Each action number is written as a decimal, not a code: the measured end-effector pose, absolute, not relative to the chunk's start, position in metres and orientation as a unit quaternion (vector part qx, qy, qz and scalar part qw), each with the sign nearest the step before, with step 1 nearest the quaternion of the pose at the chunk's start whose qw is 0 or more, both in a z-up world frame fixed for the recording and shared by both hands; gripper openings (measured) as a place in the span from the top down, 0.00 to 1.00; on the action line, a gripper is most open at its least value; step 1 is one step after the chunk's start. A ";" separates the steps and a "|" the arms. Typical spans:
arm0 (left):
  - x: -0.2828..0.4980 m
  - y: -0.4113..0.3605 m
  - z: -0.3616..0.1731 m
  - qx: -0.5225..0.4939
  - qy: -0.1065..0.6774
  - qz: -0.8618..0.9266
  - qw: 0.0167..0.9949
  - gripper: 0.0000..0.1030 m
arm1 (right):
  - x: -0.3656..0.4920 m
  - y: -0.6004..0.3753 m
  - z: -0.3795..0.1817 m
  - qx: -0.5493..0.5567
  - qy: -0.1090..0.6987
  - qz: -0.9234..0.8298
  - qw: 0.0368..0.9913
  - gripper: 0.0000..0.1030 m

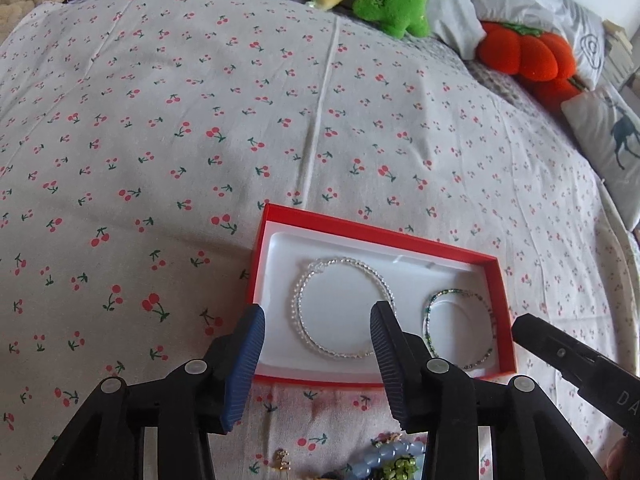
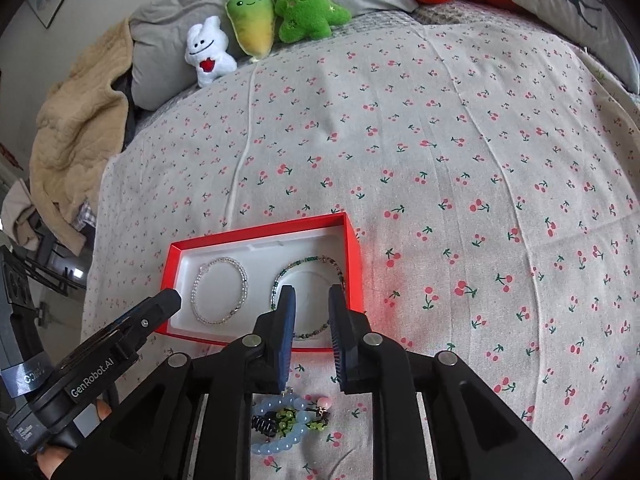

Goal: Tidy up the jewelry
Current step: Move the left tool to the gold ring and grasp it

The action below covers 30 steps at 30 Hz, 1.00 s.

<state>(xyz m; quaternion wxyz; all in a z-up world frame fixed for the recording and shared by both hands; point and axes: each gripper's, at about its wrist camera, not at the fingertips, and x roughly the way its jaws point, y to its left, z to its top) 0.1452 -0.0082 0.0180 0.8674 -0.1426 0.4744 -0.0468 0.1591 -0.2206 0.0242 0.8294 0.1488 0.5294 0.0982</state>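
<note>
A red box [image 1: 360, 226] with a white liner lies on the cherry-print bed; it also shows in the right wrist view [image 2: 256, 230]. Inside lie a clear bead bracelet [image 1: 304, 280] [image 2: 198, 280] and a green bead bracelet [image 1: 486, 300] [image 2: 308, 260]. Loose jewelry sits in front of the box: a blue bead bracelet [image 1: 380, 458] [image 2: 276, 444], green beads [image 2: 288, 420], a pink bead [image 2: 324, 402] and a small gold piece [image 1: 282, 460]. My left gripper [image 1: 318, 354] is open and empty above the box's near edge. My right gripper [image 2: 312, 334] is open and empty above the box's right end.
Plush toys line the head of the bed: white [image 2: 206, 56], yellow-green [image 2: 252, 20], green [image 2: 308, 8] and orange [image 1: 528, 54]. Pillows [image 1: 608, 136] lie at the right. A beige blanket [image 2: 76, 136] hangs at the bed's left side.
</note>
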 end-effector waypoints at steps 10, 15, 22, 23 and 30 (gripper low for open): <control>0.121 -0.009 0.030 -0.110 0.479 -0.049 0.870 0.18 | 0.140 -0.224 0.040 0.127 0.523 0.102 0.837 0.63; 0.110 -0.010 0.027 -0.095 0.494 -0.051 0.863 0.15 | 0.129 -0.223 0.043 0.117 0.524 0.102 0.838 0.44; 0.099 -0.008 0.024 -0.087 0.509 -0.053 0.854 0.15 | 0.117 -0.220 0.040 0.102 0.538 0.101 0.831 0.41; 0.097 -0.008 0.024 -0.086 0.511 -0.053 0.853 0.15 | 0.115 -0.220 0.040 0.098 0.541 0.100 0.829 0.41; 0.091 -0.006 0.016 -0.078 0.533 -0.059 0.840 0.15 | 0.105 -0.216 0.030 0.080 0.567 0.095 0.814 0.40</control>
